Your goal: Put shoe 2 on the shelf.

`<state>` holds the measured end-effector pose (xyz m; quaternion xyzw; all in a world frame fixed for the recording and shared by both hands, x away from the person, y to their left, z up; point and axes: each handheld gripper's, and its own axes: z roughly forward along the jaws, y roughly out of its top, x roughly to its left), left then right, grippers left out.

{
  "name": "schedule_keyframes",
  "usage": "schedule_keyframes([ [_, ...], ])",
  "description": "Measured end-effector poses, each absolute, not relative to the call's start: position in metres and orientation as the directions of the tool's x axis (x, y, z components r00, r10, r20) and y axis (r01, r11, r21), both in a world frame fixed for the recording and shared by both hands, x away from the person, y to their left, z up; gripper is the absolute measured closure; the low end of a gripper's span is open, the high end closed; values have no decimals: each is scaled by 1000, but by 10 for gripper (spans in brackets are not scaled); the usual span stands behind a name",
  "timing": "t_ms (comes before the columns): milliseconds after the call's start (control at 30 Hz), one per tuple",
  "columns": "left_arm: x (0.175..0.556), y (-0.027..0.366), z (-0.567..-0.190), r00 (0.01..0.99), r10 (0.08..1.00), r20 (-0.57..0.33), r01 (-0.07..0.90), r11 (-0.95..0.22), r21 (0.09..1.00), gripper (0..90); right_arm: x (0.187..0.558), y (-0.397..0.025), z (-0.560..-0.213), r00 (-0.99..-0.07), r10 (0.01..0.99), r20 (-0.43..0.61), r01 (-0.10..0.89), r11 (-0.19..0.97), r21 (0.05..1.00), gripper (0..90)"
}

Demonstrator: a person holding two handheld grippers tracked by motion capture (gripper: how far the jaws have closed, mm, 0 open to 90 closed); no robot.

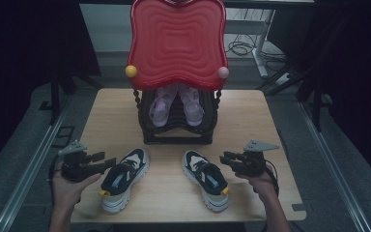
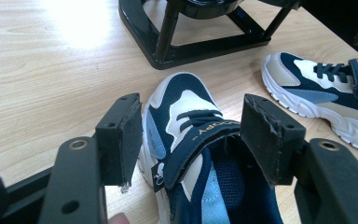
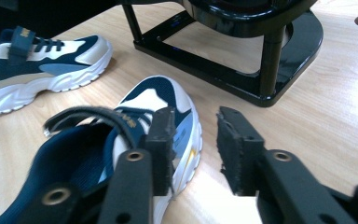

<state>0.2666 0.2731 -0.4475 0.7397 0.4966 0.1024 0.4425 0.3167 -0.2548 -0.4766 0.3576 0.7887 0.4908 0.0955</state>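
**Both grippers open at the navy sneakers**

While the high view shows the left gripper (image 1: 107, 163) at the left sneaker's (image 1: 124, 178) 9 o'clock, the left gripper view shows jaws wide astride it. Right gripper (image 1: 226, 158) half-open, empty, at the right sneaker's (image 1: 205, 179) 3 o'clock.

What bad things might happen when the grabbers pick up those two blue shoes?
The left gripper has its open jaws on both sides of the left shoe, over the loose strap; it may pinch only the strap, so the shoe dangles. The right gripper sits beside the right shoe, one jaw at its edge, and might slip off. The black rack stands close ahead, easy to bump.
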Motion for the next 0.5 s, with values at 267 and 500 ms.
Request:
schedule_keyframes([
  [267,263,273,-452,490,823,-286,659,-135,740,392,305,-268,-473,-711,671,209,483,250,839,550],
  [500,259,274,-455,503,821,-272,672,-174,719,400,299,-267,-473,-721,663,199,479,270,835,524],
])
